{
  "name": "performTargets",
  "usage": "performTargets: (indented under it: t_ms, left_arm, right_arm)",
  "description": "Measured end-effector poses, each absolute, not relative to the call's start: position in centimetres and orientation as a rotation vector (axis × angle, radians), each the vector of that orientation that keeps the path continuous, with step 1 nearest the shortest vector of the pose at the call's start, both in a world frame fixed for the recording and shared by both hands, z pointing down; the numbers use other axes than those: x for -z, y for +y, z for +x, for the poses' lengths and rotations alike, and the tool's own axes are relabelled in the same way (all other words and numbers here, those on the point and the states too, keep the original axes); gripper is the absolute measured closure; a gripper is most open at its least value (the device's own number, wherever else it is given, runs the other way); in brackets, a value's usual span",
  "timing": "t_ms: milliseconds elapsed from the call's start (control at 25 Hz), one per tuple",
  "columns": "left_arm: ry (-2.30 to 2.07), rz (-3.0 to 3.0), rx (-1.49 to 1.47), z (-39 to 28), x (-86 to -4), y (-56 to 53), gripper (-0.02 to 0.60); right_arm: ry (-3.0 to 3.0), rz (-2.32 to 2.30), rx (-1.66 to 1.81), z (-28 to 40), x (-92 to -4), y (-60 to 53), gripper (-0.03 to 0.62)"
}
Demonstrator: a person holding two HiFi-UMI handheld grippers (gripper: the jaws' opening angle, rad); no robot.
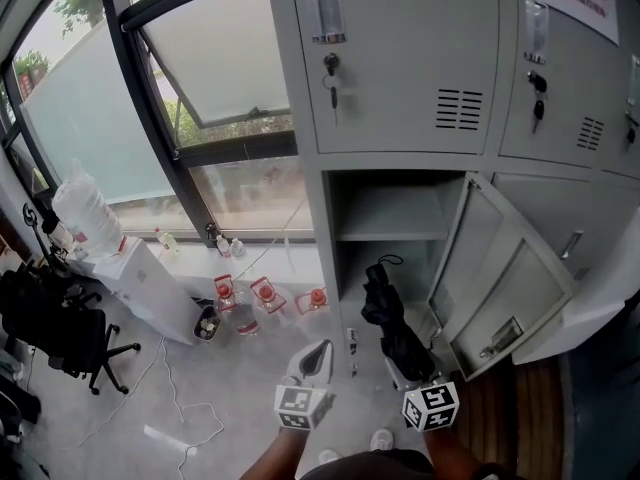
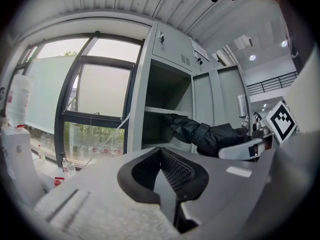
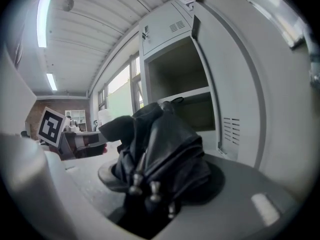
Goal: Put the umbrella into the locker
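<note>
A folded black umbrella (image 1: 392, 318) is clamped in my right gripper (image 1: 410, 370), with its tip pointing at the open lower locker compartment (image 1: 385, 258). In the right gripper view its bunched fabric and rib tips (image 3: 160, 149) fill the jaws of that gripper (image 3: 160, 189), and the locker opening (image 3: 182, 84) lies just beyond. My left gripper (image 1: 316, 356) hovers left of the umbrella, in front of the locker's left edge. Its pads (image 2: 175, 166) meet with nothing between them. From that side I see the umbrella (image 2: 210, 136) reaching toward the locker (image 2: 167, 104), held by the right gripper (image 2: 250, 146).
The locker door (image 1: 505, 288) swings open to the right, and a shelf (image 1: 390, 233) crosses the compartment. Closed lockers above have keys (image 1: 332, 68) in them. On the floor to the left are water bottles (image 1: 250, 303), a white dispenser (image 1: 135, 278), a black chair (image 1: 60, 328) and cables.
</note>
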State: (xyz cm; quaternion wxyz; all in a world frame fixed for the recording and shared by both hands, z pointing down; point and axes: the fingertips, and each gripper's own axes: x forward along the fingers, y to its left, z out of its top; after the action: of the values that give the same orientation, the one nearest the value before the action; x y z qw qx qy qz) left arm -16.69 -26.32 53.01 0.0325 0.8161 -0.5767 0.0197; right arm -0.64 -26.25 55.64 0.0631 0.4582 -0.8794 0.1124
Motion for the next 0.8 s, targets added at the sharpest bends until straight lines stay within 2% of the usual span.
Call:
performTargets:
  t_ms: [480,800]
  left_arm:
    - [-1.811,2.475,-0.109,-14.2,-53.9,-29.5,0.577]
    - [-1.739,2.514,-0.140,-15.1,-54.6,-32.1,0.577]
  right_arm:
    - [-2.674,1.336,-0.335,-0.6,-56.0,-30.2,0.352]
    - [-2.598,1.441,-0.359,-0.8,-56.8,-33.3,0.352]
